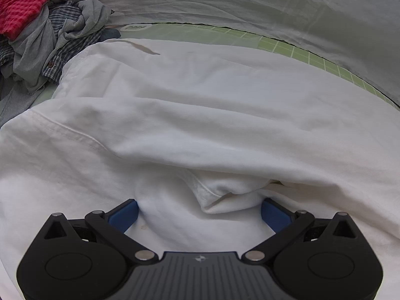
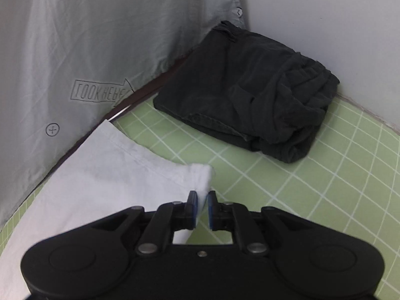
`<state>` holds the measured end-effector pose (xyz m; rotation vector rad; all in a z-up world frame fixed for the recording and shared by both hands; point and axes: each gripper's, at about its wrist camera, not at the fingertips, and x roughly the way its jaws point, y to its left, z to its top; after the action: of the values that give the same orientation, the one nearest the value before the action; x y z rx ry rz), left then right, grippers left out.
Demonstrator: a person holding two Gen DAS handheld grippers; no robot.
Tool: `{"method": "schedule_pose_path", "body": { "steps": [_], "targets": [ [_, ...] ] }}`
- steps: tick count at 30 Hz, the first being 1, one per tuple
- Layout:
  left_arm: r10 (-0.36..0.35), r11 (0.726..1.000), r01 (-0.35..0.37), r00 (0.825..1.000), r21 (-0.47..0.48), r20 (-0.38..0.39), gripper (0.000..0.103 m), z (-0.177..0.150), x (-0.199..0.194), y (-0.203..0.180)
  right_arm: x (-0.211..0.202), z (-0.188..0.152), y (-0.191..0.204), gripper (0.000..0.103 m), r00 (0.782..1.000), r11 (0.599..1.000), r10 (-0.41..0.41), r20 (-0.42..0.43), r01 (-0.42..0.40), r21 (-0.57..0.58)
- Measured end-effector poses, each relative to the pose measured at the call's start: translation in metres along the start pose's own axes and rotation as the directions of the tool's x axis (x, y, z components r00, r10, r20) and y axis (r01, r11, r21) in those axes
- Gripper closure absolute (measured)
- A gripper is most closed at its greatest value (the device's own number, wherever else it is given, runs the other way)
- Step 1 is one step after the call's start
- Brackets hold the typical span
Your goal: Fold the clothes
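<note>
White garment [image 1: 190,105] lies spread across the green checked bed sheet [image 2: 312,187], filling mid-frame. Right hand-held gripper [image 2: 202,206] pinches its corner at lower centre, likely to carry a fold over. Left hand-held gripper [image 1: 200,212] hangs spread wide above a bunched fold, gripping nothing. Folded dark garment [image 2: 250,87] sits upper right.

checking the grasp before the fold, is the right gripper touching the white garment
Touching. The right wrist view shows the right gripper with its jaws nearly shut on a corner of the white garment, the cloth pinched between them.
</note>
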<state>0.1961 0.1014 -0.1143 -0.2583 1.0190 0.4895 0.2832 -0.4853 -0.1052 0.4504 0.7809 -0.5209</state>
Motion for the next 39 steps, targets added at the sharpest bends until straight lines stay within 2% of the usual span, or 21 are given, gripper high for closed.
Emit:
{"method": "schedule_pose_path", "body": {
  "steps": [3, 4, 6, 8, 9, 10, 12, 18, 21, 25, 30, 34, 37, 39],
  "targets": [
    [-0.007, 1.0, 0.007, 1.0, -0.007, -0.011, 0.0, 0.002, -0.004, 0.001, -0.005, -0.01, 0.001, 0.081, 0.998, 0.994, -0.066, 0.017, 0.068, -0.085],
    [-0.012, 1.0, 0.012, 1.0, -0.012, -0.011, 0.0, 0.002, -0.007, 0.002, -0.009, -0.014, 0.003, 0.068, 0.997, 0.99, -0.076, 0.027, 0.079, -0.115],
    [-0.021, 1.0, 0.021, 1.0, -0.021, -0.011, 0.0, 0.002, -0.013, 0.004, -0.017, -0.021, 0.006, 0.048, 0.998, 0.987, -0.048, 0.04, 0.054, -0.154],
    [-0.034, 0.999, 0.035, 0.999, -0.033, 0.023, 0.0, 0.001, -0.027, 0.007, -0.026, -0.03, 0.009, 0.043, 1.0, 0.982, 0.001, 0.031, 0.005, -0.191],
    [-0.037, 0.999, 0.038, 0.998, -0.037, 0.044, 0.0, 0.0, -0.035, 0.009, -0.03, -0.035, 0.011, 0.037, 0.999, 0.977, 0.027, 0.023, -0.021, -0.211],
    [-0.03, 0.999, 0.033, 0.998, -0.037, 0.063, 0.0, -0.002, -0.044, 0.01, -0.034, -0.042, 0.014, 0.028, 0.999, 0.971, 0.042, 0.016, -0.037, -0.238],
    [-0.014, 0.999, 0.018, 0.996, -0.035, 0.093, 0.0, -0.005, -0.06, 0.016, -0.043, -0.057, 0.02, 0.019, 0.997, 0.954, 0.072, 0.003, -0.068, -0.292],
    [0.036, 0.999, -0.035, 0.987, -0.012, 0.159, 0.0, -0.022, -0.098, 0.047, -0.065, -0.112, 0.031, 0.014, 0.985, 0.895, 0.153, -0.073, -0.17, -0.412],
    [0.052, 0.999, -0.051, 0.985, -0.015, 0.167, 0.0, -0.028, -0.107, 0.075, -0.074, -0.14, 0.034, 0.013, 0.982, 0.879, 0.158, -0.107, -0.189, -0.438],
    [0.039, 0.999, -0.037, 0.983, -0.017, 0.182, 0.0, -0.017, -0.104, 0.111, -0.094, -0.169, 0.035, 0.012, 0.983, 0.894, 0.147, -0.106, -0.178, -0.411],
    [-0.003, 1.0, 0.002, 0.973, 0.005, 0.231, 0.001, 0.012, -0.093, 0.154, -0.118, -0.196, 0.039, 0.01, 0.995, 0.936, 0.082, -0.062, -0.098, -0.338],
    [-0.053, 0.999, 0.052, 0.966, 0.01, 0.254, 0.01, 0.044, -0.075, 0.19, -0.133, -0.221, 0.053, 0.009, 0.999, 0.949, 0.031, -0.042, -0.042, -0.313],
    [-0.134, 0.991, 0.129, 0.965, 0.037, 0.228, 0.034, 0.07, -0.053, 0.213, -0.143, -0.244, 0.074, 0.007, 1.0, 0.944, -0.006, -0.014, 0.001, -0.33],
    [-0.169, 0.985, 0.16, 0.962, 0.059, 0.213, 0.036, 0.083, -0.04, 0.221, -0.15, -0.256, 0.088, 0.007, 0.999, 0.944, -0.029, 0.015, 0.032, -0.33]
  ]
}}
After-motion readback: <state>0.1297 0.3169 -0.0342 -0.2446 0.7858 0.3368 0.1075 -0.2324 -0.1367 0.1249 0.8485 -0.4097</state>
